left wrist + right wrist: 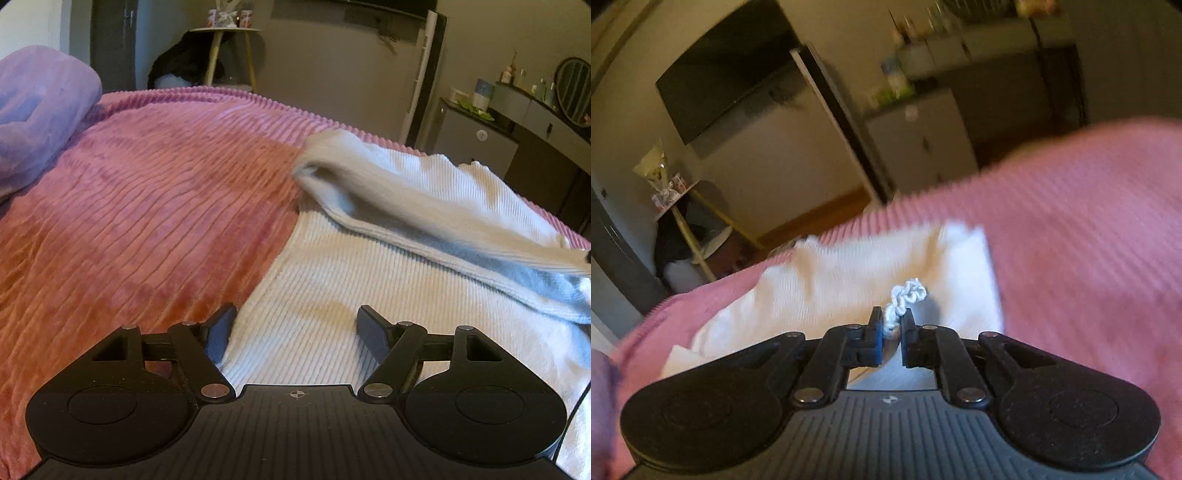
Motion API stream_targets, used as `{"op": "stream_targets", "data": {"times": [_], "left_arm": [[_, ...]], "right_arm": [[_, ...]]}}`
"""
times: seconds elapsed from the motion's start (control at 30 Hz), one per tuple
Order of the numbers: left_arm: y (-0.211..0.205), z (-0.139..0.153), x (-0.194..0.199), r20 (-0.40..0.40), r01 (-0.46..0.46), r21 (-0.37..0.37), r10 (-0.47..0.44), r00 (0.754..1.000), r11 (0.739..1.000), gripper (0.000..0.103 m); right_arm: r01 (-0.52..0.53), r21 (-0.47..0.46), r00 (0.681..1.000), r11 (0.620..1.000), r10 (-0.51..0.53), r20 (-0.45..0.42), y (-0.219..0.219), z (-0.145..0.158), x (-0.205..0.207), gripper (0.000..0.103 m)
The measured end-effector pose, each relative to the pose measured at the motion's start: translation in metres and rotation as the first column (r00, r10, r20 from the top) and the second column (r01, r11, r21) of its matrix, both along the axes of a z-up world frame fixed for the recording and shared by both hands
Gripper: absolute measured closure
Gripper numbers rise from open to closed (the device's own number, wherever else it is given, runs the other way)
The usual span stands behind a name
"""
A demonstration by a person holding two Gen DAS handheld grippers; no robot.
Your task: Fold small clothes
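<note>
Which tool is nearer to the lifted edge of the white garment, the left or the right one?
The right. The right tool is shut on a bunched edge of the white garment, holding it up. The left tool is open, low over the flat part, apart from that edge.

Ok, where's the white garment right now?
The white ribbed garment lies on the pink bedspread, right of centre in the left wrist view, under the open left gripper; the right gripper pinches one bunched edge.
</note>
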State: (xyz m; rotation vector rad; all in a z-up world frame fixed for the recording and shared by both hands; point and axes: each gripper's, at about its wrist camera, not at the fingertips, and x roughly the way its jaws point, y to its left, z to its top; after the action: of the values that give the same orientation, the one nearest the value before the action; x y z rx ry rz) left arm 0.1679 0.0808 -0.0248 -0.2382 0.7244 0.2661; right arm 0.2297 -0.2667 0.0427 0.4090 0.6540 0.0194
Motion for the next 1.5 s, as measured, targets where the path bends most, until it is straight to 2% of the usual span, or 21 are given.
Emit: {"op": "stream_targets", "data": {"times": [0.1, 0.2, 0.27, 0.3, 0.4, 0.5, 0.6, 0.67, 0.77, 0.83, 0.9, 0.93, 0.97, 1.03, 1.1, 1.17, 1.27, 1.33, 1.4, 1.5], "left_arm": [[-0.001, -0.001, 0.000, -0.002, 0.000, 0.007, 0.000, 1.000, 1.000, 0.026], [-0.005, -0.002, 0.001, -0.006, 0.008, 0.026, -0.008, 1.000, 1.000, 0.026], [-0.006, -0.002, 0.001, -0.011, 0.016, 0.037, -0.016, 1.000, 0.999, 0.025], [-0.006, -0.002, 0.001, -0.012, 0.021, 0.038, -0.020, 1.000, 0.999, 0.024], [-0.002, -0.002, 0.002, -0.018, 0.031, 0.024, -0.030, 0.999, 0.999, 0.024], [0.003, 0.001, 0.002, -0.010, 0.022, -0.016, -0.022, 1.000, 1.000, 0.024], [0.005, 0.003, -0.002, -0.017, 0.022, -0.029, -0.023, 1.000, 0.999, 0.024], [0.008, 0.007, -0.005, -0.021, 0.022, -0.044, -0.022, 1.000, 0.999, 0.024], [0.018, 0.012, -0.016, -0.026, 0.002, -0.092, -0.004, 1.000, 0.996, 0.024], [0.025, 0.013, -0.024, -0.030, -0.023, -0.130, 0.019, 0.999, 0.991, 0.024], [0.028, 0.013, -0.029, -0.047, -0.044, -0.148, 0.038, 0.998, 0.988, 0.024], [0.028, 0.014, -0.031, -0.055, -0.050, -0.147, 0.043, 0.998, 0.988, 0.024], [0.026, 0.016, -0.034, -0.059, -0.048, -0.139, 0.040, 0.997, 0.989, 0.024], [0.021, 0.021, -0.040, -0.061, -0.025, -0.119, 0.018, 0.998, 0.993, 0.024], [0.015, 0.025, -0.046, -0.067, 0.009, -0.096, -0.015, 0.998, 0.995, 0.024], [0.013, 0.029, -0.051, -0.075, 0.035, -0.095, -0.042, 0.996, 0.995, 0.024], [0.015, 0.032, -0.058, -0.092, 0.064, -0.142, -0.077, 0.993, 0.988, 0.024], [0.022, 0.034, -0.060, -0.109, 0.081, -0.181, -0.101, 0.989, 0.980, 0.024], [0.033, 0.034, -0.061, -0.131, 0.091, -0.231, -0.124, 0.984, 0.969, 0.024], [0.055, 0.032, -0.066, -0.154, 0.064, -0.287, -0.112, 0.982, 0.956, 0.023]], "right_arm": [[0.012, -0.136, 1.000, 0.991, -0.008, 0.027, -0.002, 0.004, -0.001, 0.095], [0.001, -0.196, 0.999, 0.981, -0.012, -0.052, -0.006, -0.015, 0.005, 0.094], [-0.010, -0.212, 0.990, 0.977, -0.020, -0.141, -0.011, -0.029, 0.008, 0.088], [0.004, -0.197, 0.989, 0.980, -0.033, -0.146, -0.014, -0.030, 0.005, 0.084], [0.014, -0.125, 0.991, 0.992, -0.031, -0.128, -0.017, -0.015, -0.013, 0.082], [-0.076, -0.025, 0.990, 0.997, 0.073, -0.121, -0.007, -0.004, -0.040, 0.082], [-0.160, 0.111, 0.959, 0.981, 0.181, -0.217, -0.003, -0.015, -0.068, 0.082], [-0.172, 0.117, 0.930, 0.978, 0.200, -0.309, -0.004, -0.027, -0.087, 0.082], [-0.156, 0.058, 0.916, 0.986, 0.166, -0.364, -0.020, -0.027, -0.118, 0.082], [-0.140, -0.018, 0.908, 0.990, 0.121, -0.401, -0.036, -0.024, -0.134, 0.081], [-0.107, -0.206, 0.899, 0.973, 0.006, -0.439, -0.047, -0.021, -0.149, 0.069], [-0.095, -0.251, 0.907, 0.963, -0.021, -0.422, -0.053, -0.018, -0.156, 0.069], [-0.081, -0.220, 0.913, 0.972, -0.017, -0.409, -0.059, -0.014, -0.163, 0.069], [-0.067, -0.070, 0.917, 0.995, 0.034, -0.397, -0.069, -0.010, -0.176, 0.065], [-0.107, 0.011, 0.917, 0.994, 0.103, -0.385, -0.066, -0.007, -0.184, 0.065], [-0.159, 0.027, 0.913, 0.987, 0.157, -0.377, -0.051, -0.003, -0.186, 0.064], [-0.210, -0.002, 0.895, 0.978, 0.191, -0.403, -0.033, -0.007, -0.198, 0.062], [-0.188, -0.011, 0.888, 0.982, 0.165, -0.429, -0.033, -0.014, -0.200, 0.062], [-0.151, 0.028, 0.887, 0.988, 0.148, -0.436, -0.044, -0.018, -0.206, 0.063], [-0.119, 0.020, 0.892, 0.993, 0.116, -0.436, -0.056, -0.018, -0.218, 0.063]]}}
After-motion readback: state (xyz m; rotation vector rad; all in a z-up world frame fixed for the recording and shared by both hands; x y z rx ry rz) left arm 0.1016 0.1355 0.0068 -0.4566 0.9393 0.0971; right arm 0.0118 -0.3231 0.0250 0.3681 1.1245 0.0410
